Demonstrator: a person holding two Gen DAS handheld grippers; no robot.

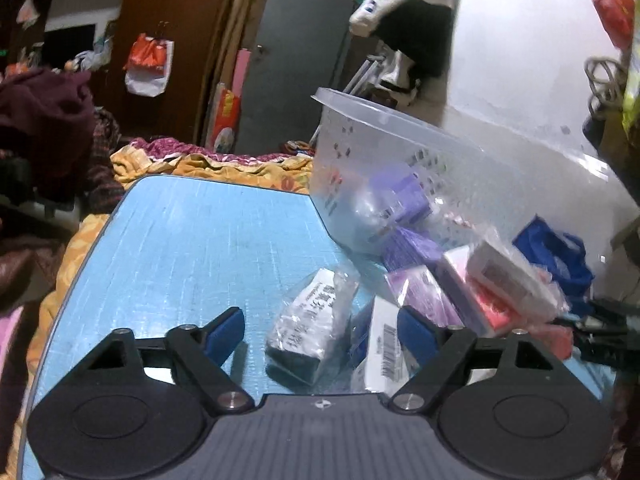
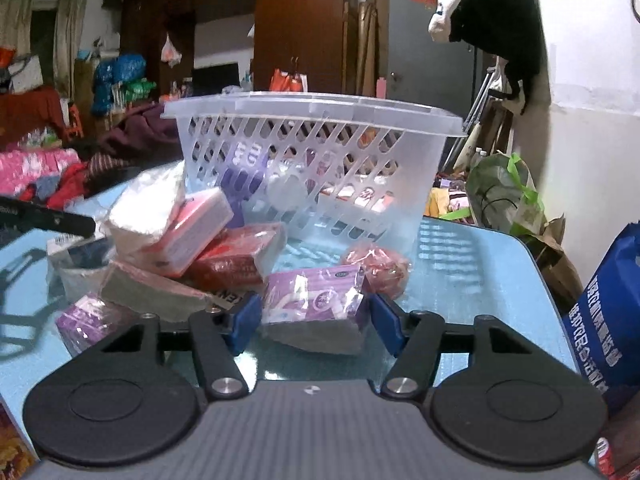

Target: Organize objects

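Observation:
A clear plastic basket (image 2: pixel 316 116) stands on the light blue table (image 1: pixel 192 240) with a few boxes inside; it also shows in the left wrist view (image 1: pixel 400 140). A pile of plastic-wrapped boxes lies in front of it. My left gripper (image 1: pixel 320 334) is open, with a bagged white and dark box (image 1: pixel 308 328) between its fingers on the table. My right gripper (image 2: pixel 314 322) is open around a wrapped purple box (image 2: pixel 316 300); I cannot tell whether its pads touch it.
Pink, red and purple boxes (image 2: pixel 200 236) are heaped left of the right gripper. A red bagged item (image 2: pixel 378 266) lies by the basket. A blue bag (image 2: pixel 608 320) stands at the table's right edge. Clothes and bedding surround the table.

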